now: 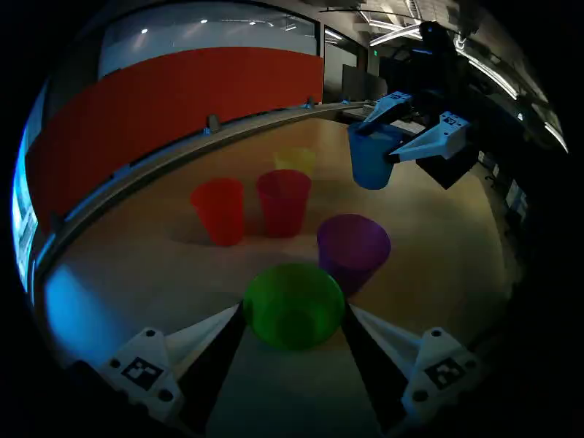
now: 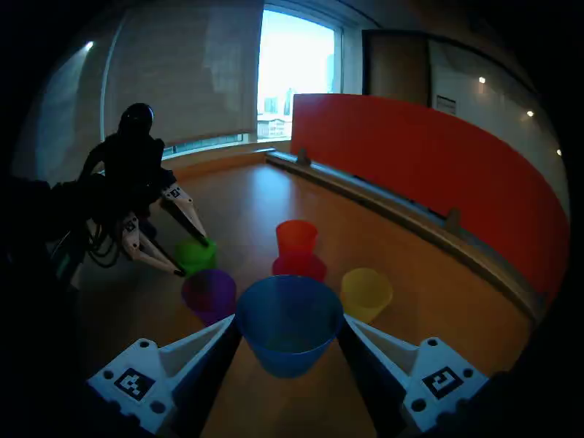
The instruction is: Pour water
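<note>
Fingers point(image 1: 191, 342) of my left gripper point(image 1: 292, 308) are spread about as wide as a cup. The green cup point(image 1: 293, 305) sits between their tips with both sides of its wall touching them. It is upright with its mouth towards the camera, and I cannot tell whether its base rests on the table point(image 1: 452, 241) or hangs just above it.

My right gripper point(image 2: 288, 320) has its fingers point(image 2: 191, 352) at much the same spread. They are closed on the blue cup point(image 2: 289, 328), one tip on each side just below the rim. From the left gripper view, that cup hangs clear of the table surface, over the part far from me and to the right. It is roughly upright, perhaps leaning a little. I cannot make out whether there is water in it.

Four other cups stand loose near the middle of the table:
- The purple cup point(image 1: 353, 248) is just beyond the green one.
- The red cup point(image 1: 283, 201) and the orange cup point(image 1: 219, 210) stand side by side, close together.
- The yellow cup point(image 1: 295, 159) is behind the red one, towards the far edge.

That far edge runs along a raised rail below a red partition point(image 1: 175, 95). In the right gripper view, a bright window point(image 2: 296, 73) shows past the table's far corner.
</note>
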A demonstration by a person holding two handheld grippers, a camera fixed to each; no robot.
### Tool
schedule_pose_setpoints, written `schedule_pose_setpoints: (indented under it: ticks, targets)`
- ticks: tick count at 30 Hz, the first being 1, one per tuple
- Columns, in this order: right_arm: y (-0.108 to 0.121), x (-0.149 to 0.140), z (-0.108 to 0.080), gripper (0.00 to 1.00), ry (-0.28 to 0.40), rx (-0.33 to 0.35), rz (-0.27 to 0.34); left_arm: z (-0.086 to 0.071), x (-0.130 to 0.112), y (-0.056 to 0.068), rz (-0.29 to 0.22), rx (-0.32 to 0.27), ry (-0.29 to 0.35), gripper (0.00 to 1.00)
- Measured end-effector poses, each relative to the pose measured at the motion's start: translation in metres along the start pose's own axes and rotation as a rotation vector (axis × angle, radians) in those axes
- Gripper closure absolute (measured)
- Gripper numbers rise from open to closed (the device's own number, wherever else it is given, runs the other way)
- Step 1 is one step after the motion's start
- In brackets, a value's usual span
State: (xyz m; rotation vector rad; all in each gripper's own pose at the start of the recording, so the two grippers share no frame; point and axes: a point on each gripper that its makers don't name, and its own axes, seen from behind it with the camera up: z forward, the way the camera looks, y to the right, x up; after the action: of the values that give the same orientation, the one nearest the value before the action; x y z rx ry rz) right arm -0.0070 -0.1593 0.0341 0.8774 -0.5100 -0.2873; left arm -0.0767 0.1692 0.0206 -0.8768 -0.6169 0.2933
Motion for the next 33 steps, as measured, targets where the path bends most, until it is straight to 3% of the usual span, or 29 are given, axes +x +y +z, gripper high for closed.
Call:
schedule_pose_setpoints:
  ticks: [7,11,20,33]
  targets:
    - [-0.002,-0.009,0.003,0.08,-0.013,-0.002,-0.001,0.001,-0.003,-0.001,-0.006,-0.008,-0.007,0.09]
    - [-0.002,-0.018,0.005,0.08,-0.028,-0.005,-0.001,-0.001,-0.004,-0.003,-0.020,-0.007,-0.010,0.01]
    - [0.000,-0.046,0.012,0.08,-0.066,-0.014,0.020,-0.007,-0.010,-0.002,-0.054,-0.023,-0.019,0.00]
    - [-0.008,-0.073,0.028,0.08,-0.116,0.008,0.047,-0.019,-0.021,0.007,-0.049,-0.021,-0.027,0.01]
